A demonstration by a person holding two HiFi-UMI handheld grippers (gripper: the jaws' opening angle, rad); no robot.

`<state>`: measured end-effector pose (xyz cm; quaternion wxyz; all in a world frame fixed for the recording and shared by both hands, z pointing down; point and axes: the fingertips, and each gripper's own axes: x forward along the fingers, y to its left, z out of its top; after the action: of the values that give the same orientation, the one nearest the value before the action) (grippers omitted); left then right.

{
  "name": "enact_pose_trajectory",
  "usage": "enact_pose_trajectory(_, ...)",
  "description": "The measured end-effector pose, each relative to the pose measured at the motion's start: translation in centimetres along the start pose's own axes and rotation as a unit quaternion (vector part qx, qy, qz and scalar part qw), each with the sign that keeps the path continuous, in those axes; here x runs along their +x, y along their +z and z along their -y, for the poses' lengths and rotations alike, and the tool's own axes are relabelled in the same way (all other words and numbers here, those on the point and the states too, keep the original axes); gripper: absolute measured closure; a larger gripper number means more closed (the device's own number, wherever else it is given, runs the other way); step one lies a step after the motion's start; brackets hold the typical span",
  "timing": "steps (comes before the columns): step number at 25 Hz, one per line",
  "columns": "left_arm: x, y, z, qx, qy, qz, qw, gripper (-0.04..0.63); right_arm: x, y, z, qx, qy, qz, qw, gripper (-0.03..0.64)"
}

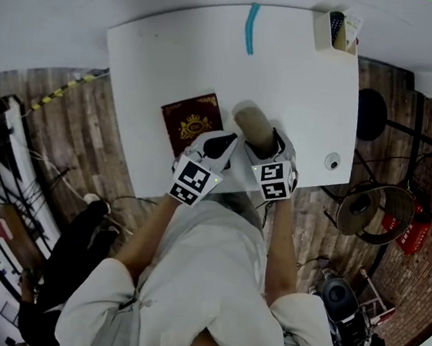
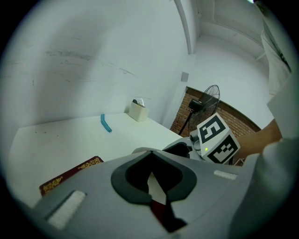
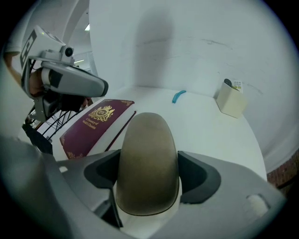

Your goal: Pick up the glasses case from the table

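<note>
The glasses case (image 1: 252, 126) is an olive-tan rounded case near the front edge of the white table (image 1: 303, 85). My right gripper (image 1: 270, 145) is shut on it. In the right gripper view the glasses case (image 3: 147, 158) fills the gap and both dark pads (image 3: 198, 175) press its sides. Whether it rests on the table or hangs just above it, I cannot tell. My left gripper (image 1: 224, 143) hovers beside it at the left, over the right edge of a maroon booklet (image 1: 191, 120). The left gripper (image 2: 150, 154) is shut on nothing.
A maroon booklet (image 3: 96, 123) with a gold crest lies left of the case. At the far side lie a blue strip (image 1: 252, 27) and a white holder box (image 1: 334, 32). A small round object (image 1: 332, 161) sits at the table's right edge. A fan (image 2: 208, 97) stands beyond.
</note>
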<state>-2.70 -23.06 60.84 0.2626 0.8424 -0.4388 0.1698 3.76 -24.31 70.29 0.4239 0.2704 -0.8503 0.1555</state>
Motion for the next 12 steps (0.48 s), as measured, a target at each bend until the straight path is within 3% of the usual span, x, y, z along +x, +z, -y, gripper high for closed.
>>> enact_pose_trajectory(12, -2.2, 1.7, 0.7, 0.017, 0.028, 0.035, 0.9989, 0.577, -5.3, 4.3, 0.6, 0.022, -0.023, 0.09, 0.995, 0.245)
